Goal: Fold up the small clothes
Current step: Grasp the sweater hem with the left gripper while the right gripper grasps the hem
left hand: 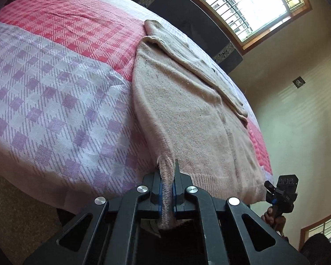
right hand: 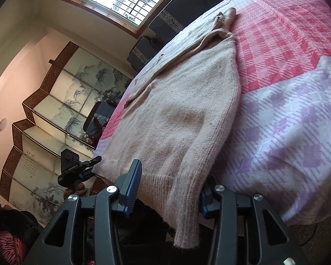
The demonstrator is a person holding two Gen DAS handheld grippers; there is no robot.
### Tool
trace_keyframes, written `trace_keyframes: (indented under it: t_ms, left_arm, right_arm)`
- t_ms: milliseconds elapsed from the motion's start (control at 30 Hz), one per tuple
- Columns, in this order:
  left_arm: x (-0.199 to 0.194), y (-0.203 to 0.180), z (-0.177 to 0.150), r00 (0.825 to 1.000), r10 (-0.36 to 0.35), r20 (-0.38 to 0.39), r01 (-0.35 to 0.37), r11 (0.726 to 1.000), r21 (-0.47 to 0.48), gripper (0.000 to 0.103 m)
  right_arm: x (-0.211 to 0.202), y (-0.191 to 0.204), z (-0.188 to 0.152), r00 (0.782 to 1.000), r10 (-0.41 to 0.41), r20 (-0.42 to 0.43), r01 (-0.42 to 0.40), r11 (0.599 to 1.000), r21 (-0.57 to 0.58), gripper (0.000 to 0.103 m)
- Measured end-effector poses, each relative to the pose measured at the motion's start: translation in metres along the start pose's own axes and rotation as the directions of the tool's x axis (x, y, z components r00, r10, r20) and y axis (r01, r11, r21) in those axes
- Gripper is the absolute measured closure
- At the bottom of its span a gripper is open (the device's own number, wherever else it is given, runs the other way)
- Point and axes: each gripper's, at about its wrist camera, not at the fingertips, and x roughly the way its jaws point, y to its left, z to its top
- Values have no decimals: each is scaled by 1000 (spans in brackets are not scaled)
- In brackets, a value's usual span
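Observation:
A beige knitted sweater (left hand: 187,114) lies flat on the bed, one sleeve folded across its back; it also shows in the right wrist view (right hand: 178,114). My left gripper (left hand: 167,183) is shut on the sweater's ribbed hem corner at the bed's near edge. My right gripper (right hand: 167,190) is open, its jaws standing on either side of the other hem corner, which hangs over the bed edge between them. Each gripper shows in the other's view: the right one (left hand: 280,193) and the left one (right hand: 81,167), both at the hem.
The bed has a pink, white and lilac checked bedspread (left hand: 55,77). A dark headboard (left hand: 187,15) and a barred window (left hand: 253,2) are beyond it. A folding painted screen (right hand: 55,110) stands beside the bed. Brown floor (left hand: 15,209) lies below the bed edge.

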Motion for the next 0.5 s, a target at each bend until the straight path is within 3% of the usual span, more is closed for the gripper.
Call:
trace_keyframes:
  t_ms: [67,133,167,400,500]
  left_arm:
    - [0,-1,1,1000,2,11,-1,1000,-4,97]
    - [-5,0,2,999,4,35,-3,1000,-17,97]
    - [-9,2,2,999,-7,49,8,1000,-28,97]
    - [-26,-2,6,991,-80,106,81,997,-5,97]
    - [-28,1,9,991,-79,112,82,996,-22,97]
  right_arm:
    - [1,-2,0,1000,-7,-3,7,1000,9,69]
    - [1,-6,0,999,-33,-6,33,999,19,82]
    - [0,-9,-1,998,-58,-10,58,998,26,95]
    - [-1,-4,1,1000,-19,7,19,999,37,95]
    - [-4,-6,3,1000,22,20,-23,998,65,95]
